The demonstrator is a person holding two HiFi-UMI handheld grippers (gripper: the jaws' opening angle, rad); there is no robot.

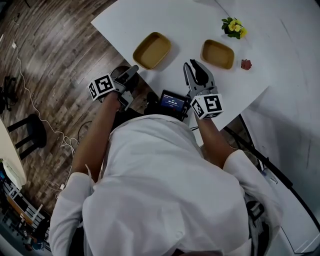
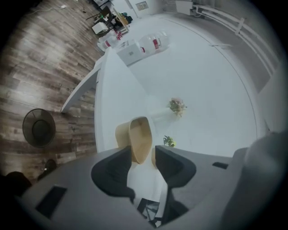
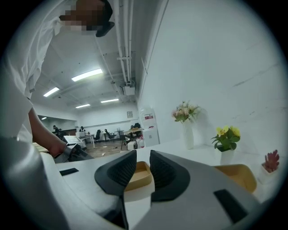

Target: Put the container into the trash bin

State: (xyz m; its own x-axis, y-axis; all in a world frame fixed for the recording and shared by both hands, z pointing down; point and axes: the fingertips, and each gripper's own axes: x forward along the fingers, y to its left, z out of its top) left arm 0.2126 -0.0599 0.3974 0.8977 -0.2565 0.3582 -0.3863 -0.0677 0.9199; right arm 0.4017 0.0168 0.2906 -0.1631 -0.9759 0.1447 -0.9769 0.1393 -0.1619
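- Head view: white table [image 1: 210, 15], edge diagonal over the wood floor [image 1: 55, 60].
- Left gripper view: black wire trash bin [image 2: 39, 127] down on that floor, off the table's edge, well apart from everything on top.
- On the table, two tan containers, upright and empty: left tan container [image 1: 152, 50] just inside the edge, right tan container [image 1: 217, 53] further in, near a potted yellow flower [image 1: 234, 27].
- Nearer tool to the left tan container: left gripper [image 1: 133, 72], tips just beside its near end. Rolled on its side, judging by the vase of flowers [image 2: 177, 106] lying sideways in that gripper's view, with one jaw above the other. Jaws apart, clamped on nothing, the container's near wall in line with the gap, just beyond the tips.
- Further off: right gripper [image 1: 194, 66], short of both containers, between them. Jaws parted by a narrow gap, nothing gripped.
- Long axis of the left tan container: seemingly square to the table edge, short end toward the left jaws.
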